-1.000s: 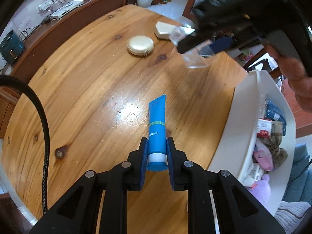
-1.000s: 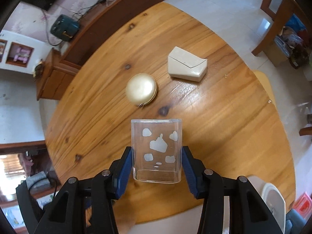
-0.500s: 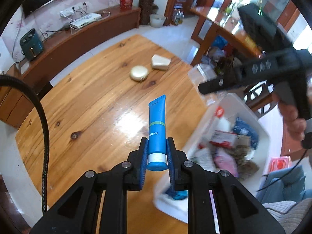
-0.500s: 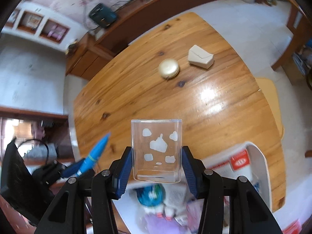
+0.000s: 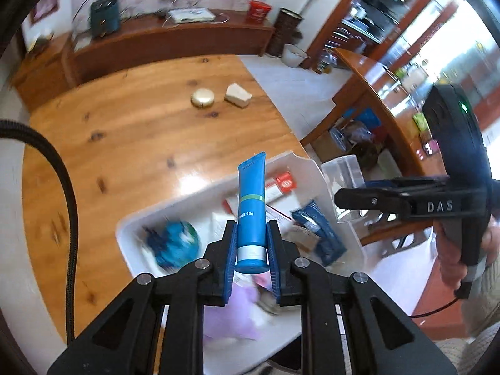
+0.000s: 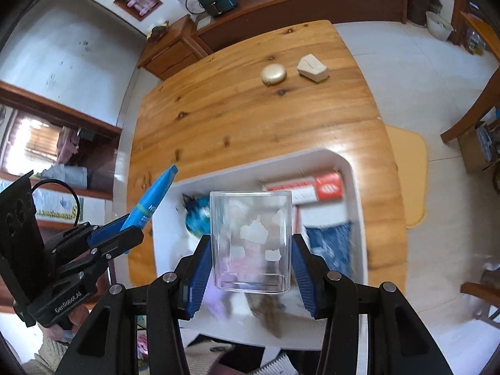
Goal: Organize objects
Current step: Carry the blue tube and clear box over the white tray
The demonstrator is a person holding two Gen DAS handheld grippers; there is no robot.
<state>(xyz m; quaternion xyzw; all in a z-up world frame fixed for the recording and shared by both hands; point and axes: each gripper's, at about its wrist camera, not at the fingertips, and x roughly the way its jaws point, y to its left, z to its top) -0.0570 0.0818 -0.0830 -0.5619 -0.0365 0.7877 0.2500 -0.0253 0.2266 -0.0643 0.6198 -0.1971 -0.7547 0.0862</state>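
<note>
Left gripper (image 5: 251, 247) has its fingers pinching a blue tube (image 5: 252, 209) near the cap end — tube points up and fwd, held in the air above the white bin (image 5: 200, 197). Right gripper (image 6: 250, 268) fingers are clamped on both sides of a clear plastic container (image 6: 251, 237) w/ white cloud-ish shapes on it, also held above the bin. Bin sits at the near edge of the wooden worktop (image 6: 250, 115) and is full of misc stuff, mostly blurry. Far side of the worktop — a round gold case (image 6: 273, 74) just beside a beige wedge box (image 6: 312, 68), well apart from the bin.
</note>
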